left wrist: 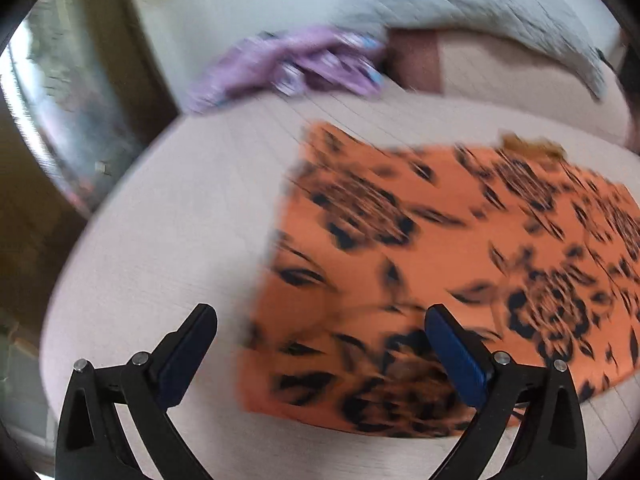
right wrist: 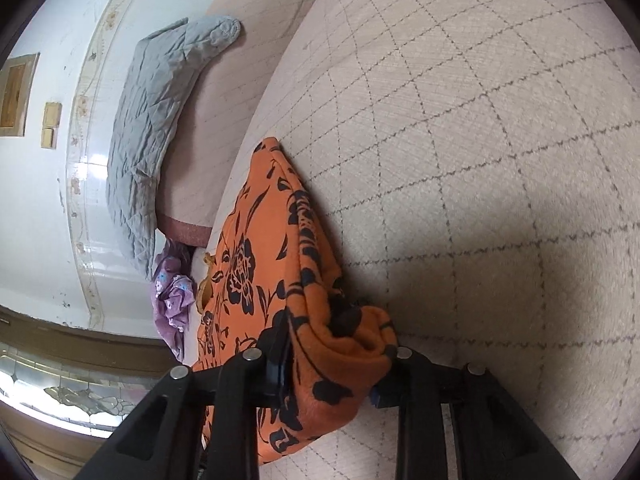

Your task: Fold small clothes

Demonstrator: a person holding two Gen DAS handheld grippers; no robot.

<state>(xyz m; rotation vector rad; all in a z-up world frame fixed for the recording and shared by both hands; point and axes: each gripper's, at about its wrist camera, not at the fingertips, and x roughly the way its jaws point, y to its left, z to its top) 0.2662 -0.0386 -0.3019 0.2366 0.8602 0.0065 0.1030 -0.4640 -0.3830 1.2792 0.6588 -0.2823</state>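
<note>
An orange garment with a black flower print (left wrist: 400, 240) lies flat on the cream checked cushion (left wrist: 180, 220). My left gripper (left wrist: 320, 314) is open wide, hovering above the garment's near left edge with nothing pinched; this view is motion-blurred. In the right wrist view the same orange garment (right wrist: 256, 248) has a bunched edge lifted off the cushion (right wrist: 480, 160). My right gripper (right wrist: 332, 352) is shut on that bunched fold, and cloth hides its right pad.
A crumpled purple flowered garment (left wrist: 288, 68) (right wrist: 172, 296) lies at the cushion's far edge. A grey quilted blanket (left wrist: 460, 4) (right wrist: 152, 112) drapes over the backrest by the white tiled wall. Dark wooden furniture (left wrist: 48, 200) stands past the left edge.
</note>
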